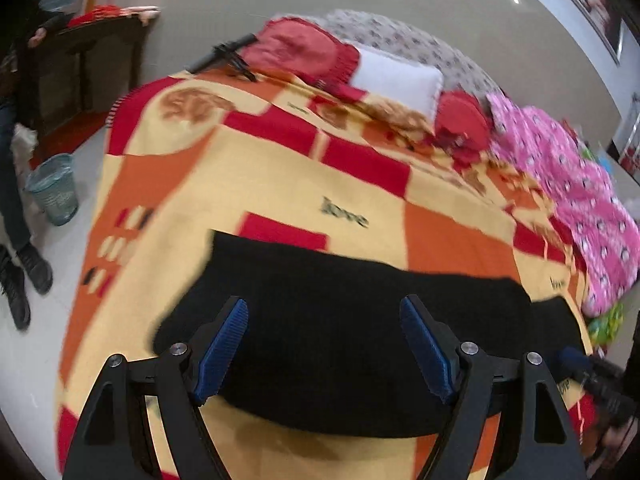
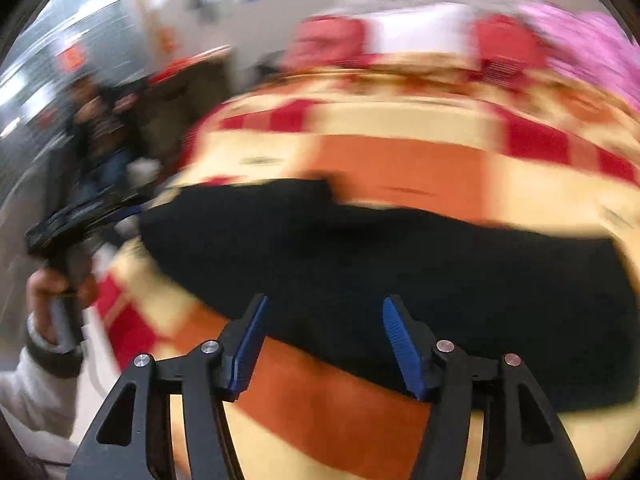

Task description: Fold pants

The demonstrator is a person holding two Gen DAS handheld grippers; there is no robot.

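The black pants lie flat across the near edge of the bed, on the patterned blanket. The left gripper and the right gripper hover above them, both wide apart and empty. The cloth seems soft and limp, perhaps already folded once; better pinch an outer edge or corner.

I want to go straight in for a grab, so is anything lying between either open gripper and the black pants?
Nothing visible does. The black pants lie flat on the patterned blanket, directly ahead of the open left gripper and the open right gripper. The right wrist view is blurred.
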